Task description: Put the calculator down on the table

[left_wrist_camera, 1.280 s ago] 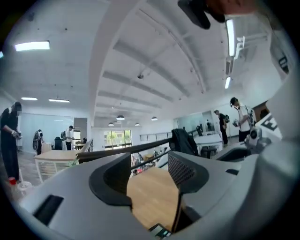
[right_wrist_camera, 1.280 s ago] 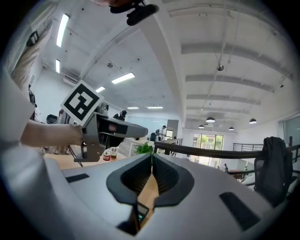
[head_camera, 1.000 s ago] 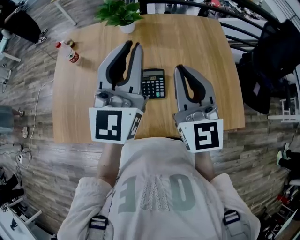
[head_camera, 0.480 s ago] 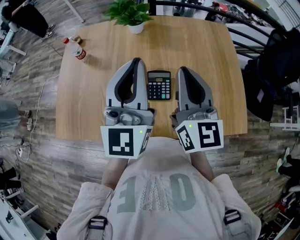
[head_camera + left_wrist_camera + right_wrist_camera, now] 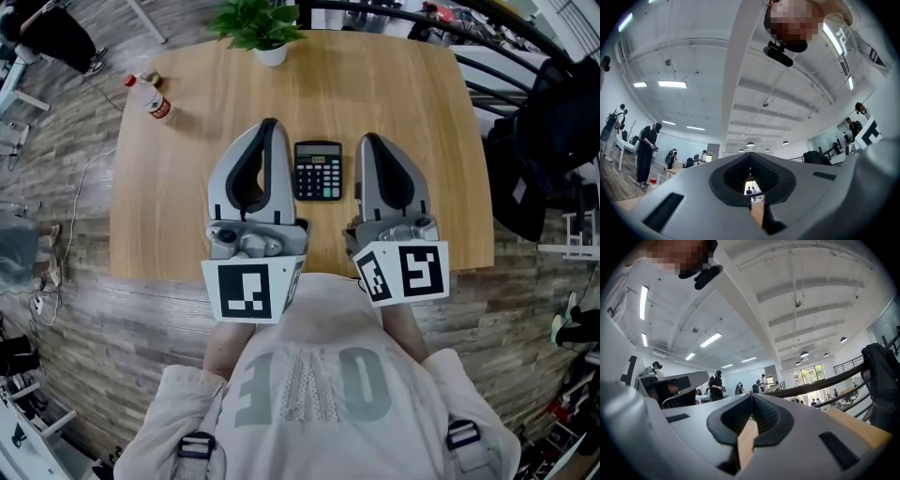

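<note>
Wooden table (image 5: 422, 103) carries the calculator (image 5: 318, 171) flat at frame centre, between both tools. The left gripper (image 5: 269, 125) has just closed on nothing; the right gripper (image 5: 368, 142) is also pressed together, so placing looks finished.

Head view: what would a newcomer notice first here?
The left gripper and right gripper, both shut and empty, fill the middle. The calculator lies flat on the table between them. A plant stands at the far edge, with a bottle near the far left corner.
</note>
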`<act>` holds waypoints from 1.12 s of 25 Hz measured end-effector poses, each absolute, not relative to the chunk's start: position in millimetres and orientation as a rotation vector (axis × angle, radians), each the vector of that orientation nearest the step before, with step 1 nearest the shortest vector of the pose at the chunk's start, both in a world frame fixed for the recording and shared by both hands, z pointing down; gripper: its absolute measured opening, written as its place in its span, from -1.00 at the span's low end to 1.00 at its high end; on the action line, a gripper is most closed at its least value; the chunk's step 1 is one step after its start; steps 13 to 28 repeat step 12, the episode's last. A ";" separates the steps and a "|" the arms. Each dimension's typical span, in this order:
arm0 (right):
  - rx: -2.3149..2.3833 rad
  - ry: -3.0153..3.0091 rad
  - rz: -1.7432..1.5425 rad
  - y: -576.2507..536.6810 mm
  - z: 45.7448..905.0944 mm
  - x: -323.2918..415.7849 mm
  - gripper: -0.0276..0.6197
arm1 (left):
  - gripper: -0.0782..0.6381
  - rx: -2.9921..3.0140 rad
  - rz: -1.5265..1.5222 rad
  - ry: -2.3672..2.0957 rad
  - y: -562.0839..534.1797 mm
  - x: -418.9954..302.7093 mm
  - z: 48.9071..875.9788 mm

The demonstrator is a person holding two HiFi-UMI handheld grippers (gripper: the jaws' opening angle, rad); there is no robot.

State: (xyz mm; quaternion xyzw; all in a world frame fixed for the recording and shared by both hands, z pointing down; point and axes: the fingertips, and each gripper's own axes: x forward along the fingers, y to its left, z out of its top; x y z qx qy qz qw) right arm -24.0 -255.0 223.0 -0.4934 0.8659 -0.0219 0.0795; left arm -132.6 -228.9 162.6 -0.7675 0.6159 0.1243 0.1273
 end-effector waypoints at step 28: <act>-1.472 2.632 -0.093 -254.6 235.0 -33.4 -0.86 | -0.76 -2.206 0.337 1.874 -235.1 -154.0 170.2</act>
